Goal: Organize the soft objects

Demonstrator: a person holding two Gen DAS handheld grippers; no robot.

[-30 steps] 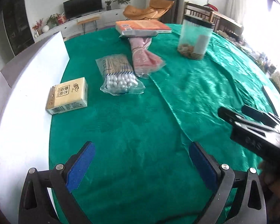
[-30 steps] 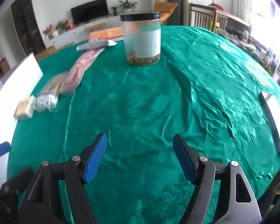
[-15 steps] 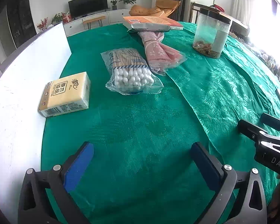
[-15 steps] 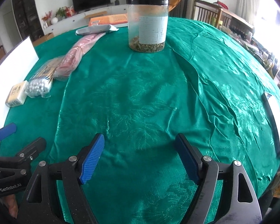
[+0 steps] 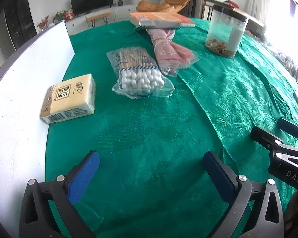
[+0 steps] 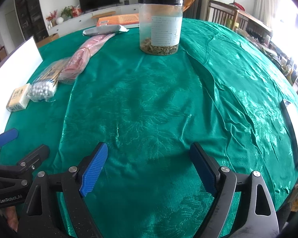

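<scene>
On the green tablecloth [image 5: 149,130] lie a yellow tissue pack [image 5: 69,98] at the left, a clear bag of cotton swabs [image 5: 138,73] beside it, and a pink packet [image 5: 169,50] further back. My left gripper [image 5: 152,162] hovers open over bare cloth, short of all three. My right gripper [image 6: 149,158] also hangs over bare cloth, its jaws opening with nothing between them. The tissue pack [image 6: 17,97], the swab bag [image 6: 45,85] and the pink packet [image 6: 85,54] lie far to its left.
A clear jar with a black lid [image 6: 161,23] stands at the back, dried bits in its bottom. An orange book [image 5: 163,17] and a white packet [image 5: 159,24] lie behind the pink packet. A white board [image 5: 15,91] borders the left side, and a phone [image 6: 295,132] lies at the right edge.
The left gripper came forward and lower, so the tissue pack and swab bag look nearer. The right gripper's jaws spread wider.
</scene>
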